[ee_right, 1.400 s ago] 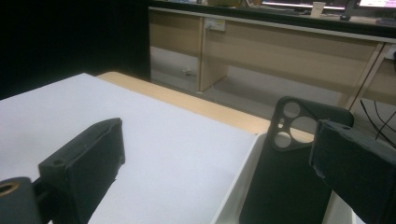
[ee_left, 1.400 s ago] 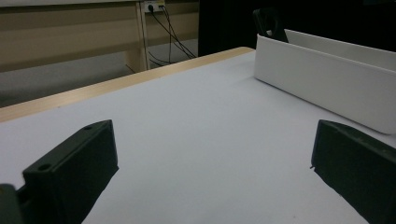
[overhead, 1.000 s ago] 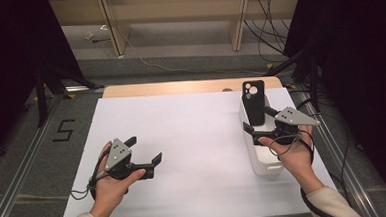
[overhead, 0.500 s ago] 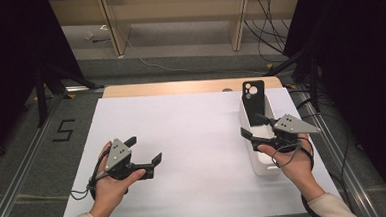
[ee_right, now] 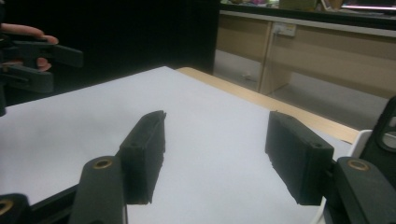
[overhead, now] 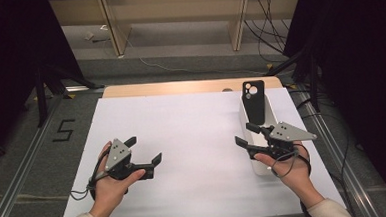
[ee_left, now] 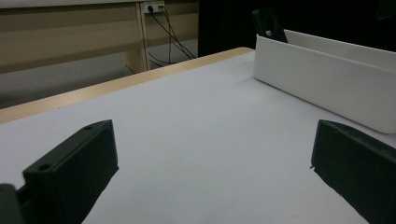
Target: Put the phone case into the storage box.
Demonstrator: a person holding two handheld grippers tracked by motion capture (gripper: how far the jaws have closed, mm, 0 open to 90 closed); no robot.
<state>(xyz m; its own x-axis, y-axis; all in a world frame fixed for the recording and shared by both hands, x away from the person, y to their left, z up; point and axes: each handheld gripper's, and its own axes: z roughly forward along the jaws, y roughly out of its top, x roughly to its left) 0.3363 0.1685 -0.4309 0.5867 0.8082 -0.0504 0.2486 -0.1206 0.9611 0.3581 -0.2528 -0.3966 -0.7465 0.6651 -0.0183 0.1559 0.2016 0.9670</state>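
A black phone case (overhead: 253, 102) stands upright at the far end of a long white tray (overhead: 254, 166) on the right of the white table sheet. My right gripper (overhead: 246, 134) hovers at the tray's left wall, just in front of the case and apart from it. Its jaws have just been closing, stand partly apart and have nothing between them. In the right gripper view (ee_right: 215, 158) they frame bare sheet, with the case (ee_right: 385, 135) at the right edge. My left gripper (overhead: 144, 149) rests open on the sheet at the left; its own view (ee_left: 210, 172) faces the tray (ee_left: 322, 88).
The white sheet (overhead: 192, 133) covers most of the table, with a wooden strip (overhead: 180, 87) along its far edge. Metal rails run along both sides. Cables and wooden shelf legs stand on the floor beyond.
My right gripper has drifted left and toward the person, away from the phone case, and its jaws have narrowed. The left gripper has stayed put.
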